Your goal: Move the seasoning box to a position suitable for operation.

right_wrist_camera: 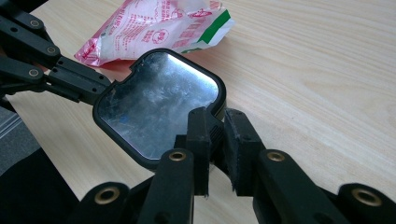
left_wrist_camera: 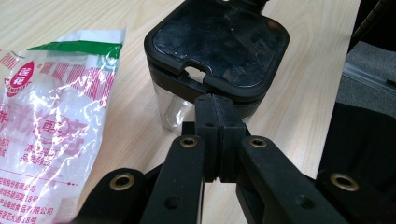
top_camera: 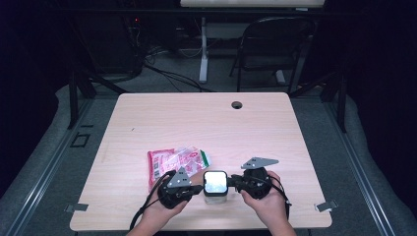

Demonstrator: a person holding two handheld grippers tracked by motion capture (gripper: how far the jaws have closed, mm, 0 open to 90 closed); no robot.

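Observation:
A small clear container (top_camera: pixel 215 195) with a black, glossy-topped lid (left_wrist_camera: pixel 219 42) stands near the table's front edge. My left gripper (top_camera: pixel 199 187) comes at it from the left. Its jaws are pressed together, and my left gripper (left_wrist_camera: pixel 213 107) touches the lid's rim just below a notch; I see nothing between the pads. My right gripper (top_camera: pixel 231 184) reaches in from the right. In the right gripper view my right gripper (right_wrist_camera: pixel 215 126) is closed on a ribbed tab at the edge of the lid (right_wrist_camera: pixel 156 105), and the left gripper (right_wrist_camera: pixel 95 91) meets the opposite corner.
A red-and-white plastic snack bag (top_camera: pixel 177 161) lies flat just behind and left of the container, also seen as the bag (left_wrist_camera: pixel 51 116) beside my left jaws. The wooden table (top_camera: pixel 196 123) has a cable hole (top_camera: pixel 237 104) at the back. A folding chair (top_camera: pixel 275 44) stands beyond it.

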